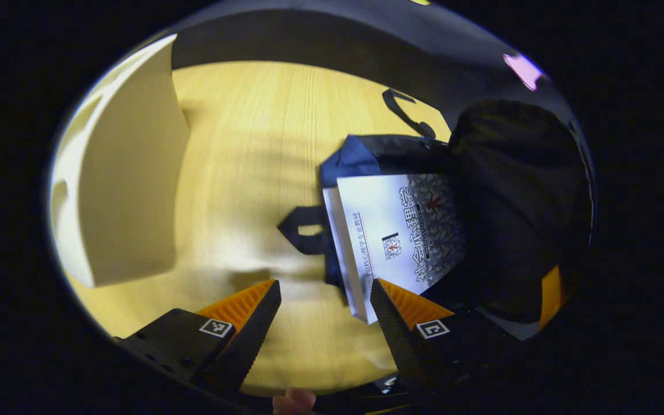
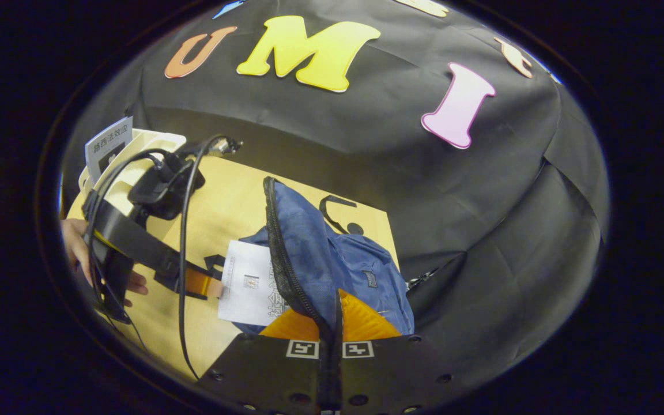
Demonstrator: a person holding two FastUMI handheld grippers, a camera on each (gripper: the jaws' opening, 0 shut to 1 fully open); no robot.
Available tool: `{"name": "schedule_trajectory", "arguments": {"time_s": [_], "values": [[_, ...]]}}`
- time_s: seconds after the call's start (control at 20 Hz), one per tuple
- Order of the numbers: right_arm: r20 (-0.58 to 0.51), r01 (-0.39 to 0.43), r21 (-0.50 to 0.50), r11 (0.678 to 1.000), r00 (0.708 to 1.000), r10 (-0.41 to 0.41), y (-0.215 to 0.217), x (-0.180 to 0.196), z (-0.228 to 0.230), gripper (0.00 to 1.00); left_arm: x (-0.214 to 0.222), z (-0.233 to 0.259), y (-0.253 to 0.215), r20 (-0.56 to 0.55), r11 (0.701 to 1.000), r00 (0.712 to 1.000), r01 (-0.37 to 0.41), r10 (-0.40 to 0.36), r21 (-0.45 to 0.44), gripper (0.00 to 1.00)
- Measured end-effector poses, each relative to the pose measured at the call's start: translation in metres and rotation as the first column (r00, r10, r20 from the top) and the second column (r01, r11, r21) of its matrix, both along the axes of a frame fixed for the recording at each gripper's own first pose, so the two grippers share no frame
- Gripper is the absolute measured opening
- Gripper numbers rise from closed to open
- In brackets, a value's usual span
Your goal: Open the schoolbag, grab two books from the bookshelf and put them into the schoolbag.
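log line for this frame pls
stage: book into schoolbag | left gripper: open, beside white book | right gripper: shut on schoolbag flap, holding it up | bookshelf: left on table

free: bare table [image 1: 251, 173] | obstacles: bookshelf [image 1: 124, 173], schoolbag [image 2: 332, 259]

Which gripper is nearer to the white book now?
Left. The left gripper is open right at the book's near edge. The right gripper is shut on the bag flap, beside the book.
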State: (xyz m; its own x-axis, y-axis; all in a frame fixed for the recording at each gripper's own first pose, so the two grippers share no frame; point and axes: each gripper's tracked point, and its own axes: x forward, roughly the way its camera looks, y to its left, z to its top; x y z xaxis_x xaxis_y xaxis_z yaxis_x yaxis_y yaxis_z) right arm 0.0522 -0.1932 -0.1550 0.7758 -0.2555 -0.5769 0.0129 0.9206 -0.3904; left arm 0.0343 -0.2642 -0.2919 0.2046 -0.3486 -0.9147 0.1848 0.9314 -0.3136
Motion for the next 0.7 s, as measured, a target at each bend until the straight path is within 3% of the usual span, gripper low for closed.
{"name": "schedule_trajectory", "arguments": {"time_s": [0.2,0.4,0.5,0.6,0.7], "values": [[0.010,-0.015,0.013,1.000,1.000,0.014,0.008,-0.001,0.004,0.00,0.024,0.042,0.022,0.211,0.998,0.977,0.006,-0.018,0.059,0.99],[0.020,-0.034,0.019,0.999,0.999,0.033,0.023,-0.001,0.007,0.00,0.036,0.082,0.028,0.299,0.999,0.953,-0.035,0.039,-0.019,0.99],[0.022,-0.028,0.028,0.999,0.999,0.028,0.025,-0.001,0.007,0.00,0.047,0.111,0.034,0.372,0.998,0.926,-0.047,0.061,-0.048,0.99],[0.021,-0.017,0.037,0.999,1.000,0.016,0.024,-0.001,0.006,0.00,0.065,0.150,0.052,0.496,0.998,0.866,-0.051,0.057,-0.026,0.99],[0.023,-0.010,0.038,0.999,1.000,0.009,0.024,0.000,0.006,0.00,0.079,0.191,0.073,0.644,0.998,0.765,-0.056,0.026,0.027,0.99]]}}
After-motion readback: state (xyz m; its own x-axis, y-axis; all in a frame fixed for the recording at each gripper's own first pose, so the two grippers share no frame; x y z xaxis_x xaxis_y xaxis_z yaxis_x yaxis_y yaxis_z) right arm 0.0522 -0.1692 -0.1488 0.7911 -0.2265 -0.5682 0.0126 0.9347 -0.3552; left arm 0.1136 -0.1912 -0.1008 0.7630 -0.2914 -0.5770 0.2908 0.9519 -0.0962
